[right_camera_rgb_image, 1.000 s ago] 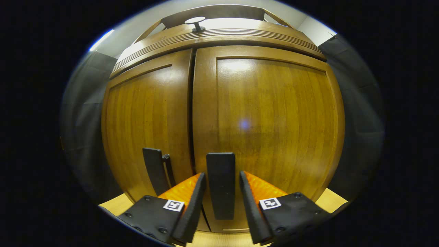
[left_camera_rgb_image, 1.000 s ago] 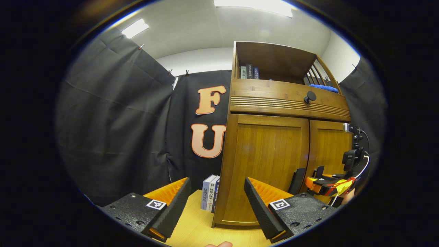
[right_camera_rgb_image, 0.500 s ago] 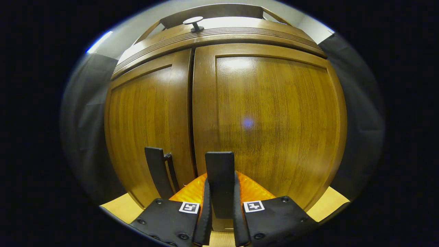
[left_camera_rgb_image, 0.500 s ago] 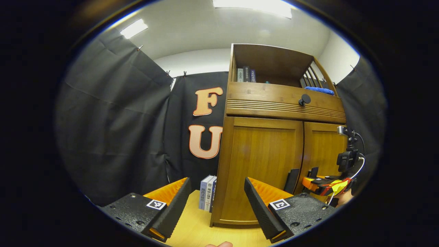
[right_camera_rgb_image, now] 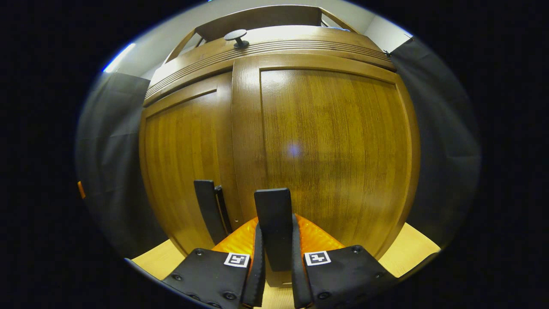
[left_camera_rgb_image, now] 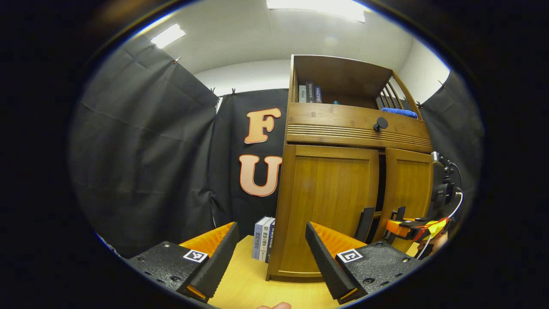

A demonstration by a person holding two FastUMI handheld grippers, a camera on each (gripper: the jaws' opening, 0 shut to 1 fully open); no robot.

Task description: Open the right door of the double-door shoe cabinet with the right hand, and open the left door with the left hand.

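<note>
The wooden shoe cabinet [left_camera_rgb_image: 330, 206] stands on a light wooden floor. Its right door [right_camera_rgb_image: 326, 150] is swung out a little, with a dark gap [left_camera_rgb_image: 381, 184] between it and the left door [left_camera_rgb_image: 328, 201]. My right gripper [right_camera_rgb_image: 275, 262] is shut on the right door's black handle [right_camera_rgb_image: 273, 214]; from the left gripper view it appears at the right door [left_camera_rgb_image: 396, 225]. The left door's black handle [left_camera_rgb_image: 366, 216] is free. My left gripper [left_camera_rgb_image: 270, 257] is open, well in front of the cabinet's left corner, holding nothing.
Several books [left_camera_rgb_image: 263, 238] stand on the floor against the cabinet's left side. Above the doors runs a drawer with a round black knob [left_camera_rgb_image: 380, 124]; the open shelf on top holds books [left_camera_rgb_image: 309, 92] and a blue cloth [left_camera_rgb_image: 399, 112]. Black cloth walls surround the cabinet.
My right gripper closed on the right door's handle and has pulled the door out a little, opening a gap between the doors. My left gripper stayed open and barely moved.
</note>
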